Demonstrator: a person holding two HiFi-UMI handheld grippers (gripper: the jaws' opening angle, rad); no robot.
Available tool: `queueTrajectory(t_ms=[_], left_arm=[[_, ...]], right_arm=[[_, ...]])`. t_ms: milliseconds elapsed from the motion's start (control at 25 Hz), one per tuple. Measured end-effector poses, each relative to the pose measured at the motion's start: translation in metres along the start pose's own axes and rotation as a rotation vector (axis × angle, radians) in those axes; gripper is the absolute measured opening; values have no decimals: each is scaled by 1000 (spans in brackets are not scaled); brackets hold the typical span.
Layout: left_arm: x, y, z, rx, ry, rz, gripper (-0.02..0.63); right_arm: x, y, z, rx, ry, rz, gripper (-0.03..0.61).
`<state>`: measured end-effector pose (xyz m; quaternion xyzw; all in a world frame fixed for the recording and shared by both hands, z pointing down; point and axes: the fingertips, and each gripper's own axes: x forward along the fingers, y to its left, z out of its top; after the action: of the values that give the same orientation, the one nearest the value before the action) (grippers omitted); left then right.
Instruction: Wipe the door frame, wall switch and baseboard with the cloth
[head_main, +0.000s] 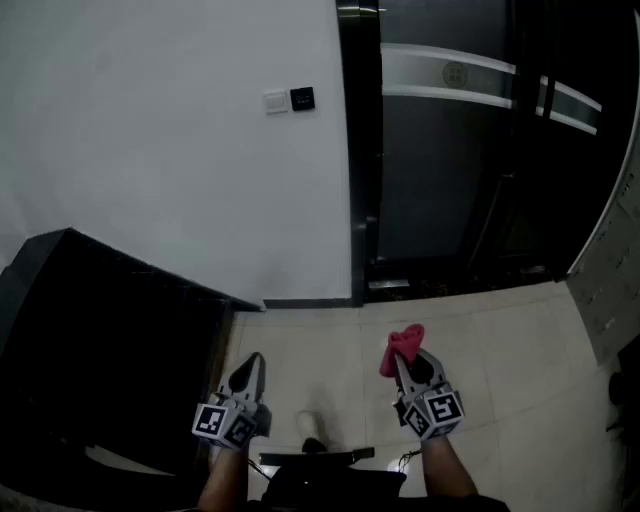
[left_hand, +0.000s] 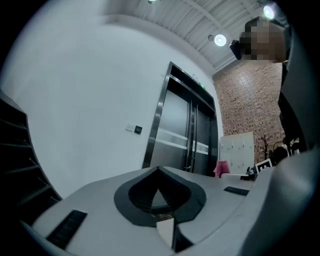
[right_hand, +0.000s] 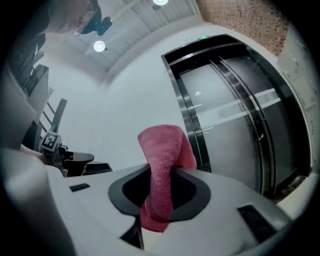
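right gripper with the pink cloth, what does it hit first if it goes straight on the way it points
Probably the dark metal door frame. The right gripper, shut on the pink terry cloth, aims at its edge beside the white wall. Depth is unclear.

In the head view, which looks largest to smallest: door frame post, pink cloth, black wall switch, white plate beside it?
1. door frame post
2. pink cloth, though nearer the camera
3. black wall switch and white plate look alike, so unranked
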<state>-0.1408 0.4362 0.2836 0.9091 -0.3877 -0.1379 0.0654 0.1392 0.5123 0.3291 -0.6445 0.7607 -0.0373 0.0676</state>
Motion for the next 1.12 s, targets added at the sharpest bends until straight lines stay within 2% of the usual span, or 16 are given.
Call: queueTrajectory(t_ms=[160, 400, 600, 800, 1120], left_arm=[[56, 52, 9, 96, -14, -6, -14], [166, 136, 37, 99, -33, -80, -14], [233, 198, 40, 116, -20, -71, -14], [281, 217, 26, 109, -9, -68, -14], [382, 214, 11, 155, -34, 2, -14]], right_arm=[[78, -5, 13, -66, 0, 24, 84], [213, -24, 52, -126, -25, 3, 84], [288, -49, 69, -200, -18, -26, 84], [342, -91, 74, -287, 8, -21, 84], [443, -169, 93, -315, -42, 100, 84]])
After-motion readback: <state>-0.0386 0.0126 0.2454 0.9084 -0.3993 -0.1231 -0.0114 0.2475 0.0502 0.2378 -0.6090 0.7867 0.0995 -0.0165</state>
